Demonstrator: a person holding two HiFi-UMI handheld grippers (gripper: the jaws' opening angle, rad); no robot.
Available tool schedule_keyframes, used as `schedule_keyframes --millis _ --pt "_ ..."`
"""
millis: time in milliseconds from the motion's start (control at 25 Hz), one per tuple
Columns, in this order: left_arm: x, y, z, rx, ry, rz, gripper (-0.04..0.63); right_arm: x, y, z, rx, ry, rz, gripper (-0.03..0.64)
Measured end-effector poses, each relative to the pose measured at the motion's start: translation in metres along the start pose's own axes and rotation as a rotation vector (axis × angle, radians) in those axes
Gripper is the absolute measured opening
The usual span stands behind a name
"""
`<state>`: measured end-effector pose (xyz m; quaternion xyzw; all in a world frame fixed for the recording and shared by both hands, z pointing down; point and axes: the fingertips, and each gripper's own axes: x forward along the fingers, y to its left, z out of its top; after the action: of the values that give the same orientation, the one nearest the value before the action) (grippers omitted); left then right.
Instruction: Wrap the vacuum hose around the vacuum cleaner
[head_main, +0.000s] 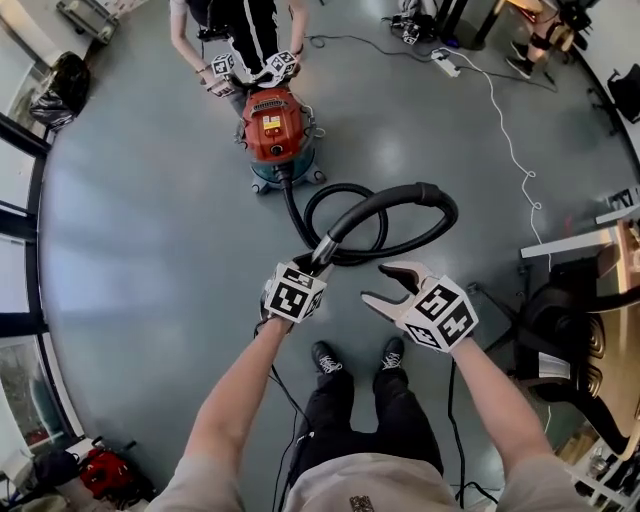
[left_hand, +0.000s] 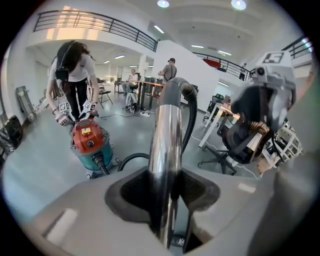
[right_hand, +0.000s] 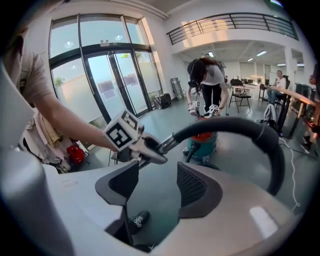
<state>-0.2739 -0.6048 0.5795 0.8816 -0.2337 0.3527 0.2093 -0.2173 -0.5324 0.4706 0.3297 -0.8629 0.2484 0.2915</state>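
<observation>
A red and teal vacuum cleaner (head_main: 276, 135) stands on the grey floor ahead of me. Its black hose (head_main: 400, 196) loops over the floor from the vacuum's front and ends in a chrome tube (left_hand: 165, 150). My left gripper (head_main: 312, 270) is shut on that chrome tube, which runs up between its dark pads in the left gripper view. My right gripper (head_main: 388, 283) is open beside it on the right, with nothing between its pads (right_hand: 192, 185). In the right gripper view the hose (right_hand: 235, 126) arcs past ahead of that gripper, and the left gripper (right_hand: 150, 149) holds the tube there.
Another person (head_main: 240, 30) bends over the vacuum from the far side with a marker-cube gripper (head_main: 222, 70) in each hand. An office chair (head_main: 570, 330) and desk stand at the right. A white cable (head_main: 510, 130) and power strip lie on the floor beyond. My shoes (head_main: 325, 357) are below.
</observation>
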Motion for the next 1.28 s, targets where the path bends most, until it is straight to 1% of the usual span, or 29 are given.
schedule_keyframes --millis 80,160,320,480,640,760,880,960,1040,1080,1160,1240,1280 --pt "0.009 -0.003 0.001 -0.054 -0.016 -0.005 0.161 0.020 0.011 -0.032 0.017 0.053 0.027 0.284" --pt "0.017 -0.008 0.005 -0.107 -0.034 -0.003 0.161 0.037 0.018 -0.064 0.062 0.091 0.047 0.288" --pt "0.038 -0.019 0.017 -0.205 -0.065 0.018 0.161 0.062 0.020 -0.115 0.147 0.121 0.067 0.293" --pt "0.068 -0.042 0.030 -0.263 -0.092 0.038 0.160 0.080 0.009 -0.160 0.227 0.117 0.082 0.304" --pt "0.089 -0.054 0.043 -0.306 -0.125 0.077 0.161 0.101 -0.005 -0.197 0.285 0.097 0.086 0.328" --pt "0.100 -0.061 0.049 -0.343 -0.151 0.112 0.161 0.107 -0.013 -0.218 0.338 0.052 0.071 0.344" --pt "0.106 -0.073 0.054 -0.385 -0.177 0.142 0.161 0.109 -0.009 -0.236 0.411 0.011 0.080 0.351" --pt "0.111 -0.084 0.058 -0.418 -0.192 0.150 0.161 0.113 -0.005 -0.248 0.454 0.001 0.078 0.360" --pt "0.115 -0.091 0.061 -0.464 -0.202 0.150 0.161 0.120 -0.005 -0.258 0.488 -0.004 0.055 0.368" --pt "0.117 -0.094 0.061 -0.491 -0.205 0.145 0.161 0.123 -0.007 -0.263 0.499 -0.006 0.032 0.363" --pt "0.119 -0.098 0.062 -0.544 -0.212 0.133 0.161 0.121 -0.018 -0.274 0.493 0.002 -0.037 0.314" --pt "0.121 -0.097 0.062 -0.581 -0.219 0.128 0.161 0.114 -0.032 -0.286 0.458 0.022 -0.094 0.177" --pt "0.121 -0.096 0.061 -0.592 -0.222 0.128 0.160 0.110 -0.037 -0.290 0.432 0.033 -0.105 0.170"
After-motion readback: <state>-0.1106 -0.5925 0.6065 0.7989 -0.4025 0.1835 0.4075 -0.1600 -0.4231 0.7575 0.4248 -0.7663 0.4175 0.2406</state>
